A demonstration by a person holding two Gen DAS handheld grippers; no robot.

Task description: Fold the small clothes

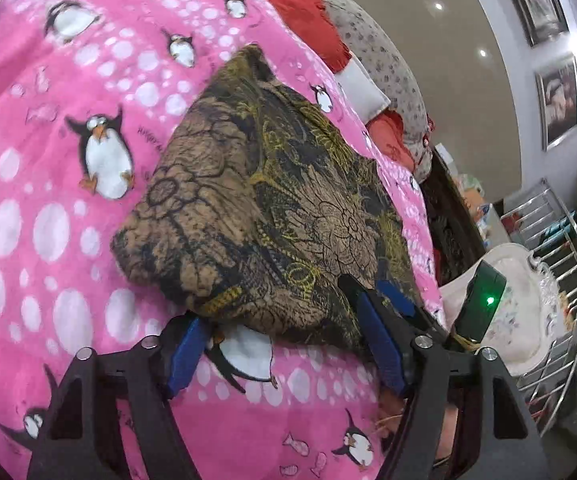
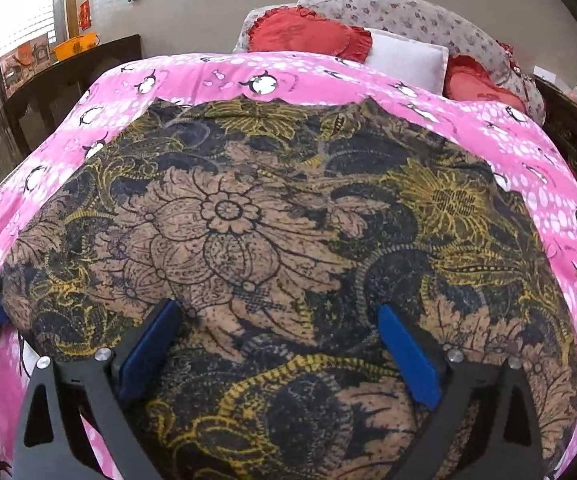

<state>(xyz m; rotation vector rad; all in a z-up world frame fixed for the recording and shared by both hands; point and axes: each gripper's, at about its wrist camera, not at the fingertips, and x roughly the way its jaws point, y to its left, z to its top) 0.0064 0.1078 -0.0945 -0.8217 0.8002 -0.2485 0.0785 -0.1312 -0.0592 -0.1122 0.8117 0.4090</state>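
Brown, black and yellow floral-print garment (image 2: 248,240) lies partly folded on the pink penguin-print blanket (image 1: 48,160) covering the bed. Left hand-held gripper (image 1: 276,320): jaws straddle the garment's near edge, half-open; whether the pads press the cloth, cannot tell. Right hand-held gripper (image 2: 280,320): jaws wide apart, hovering over the cloth, holding nothing. Judged step: mid-fold. Next: pinch an edge firmly, carry it across.

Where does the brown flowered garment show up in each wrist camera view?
Left wrist view: the brown flowered garment lies centre, slightly right, running down to the left gripper.
Right wrist view: the garment fills the middle and bottom, under the open right gripper.
Shared landmark: the pink penguin blanket beneath it.
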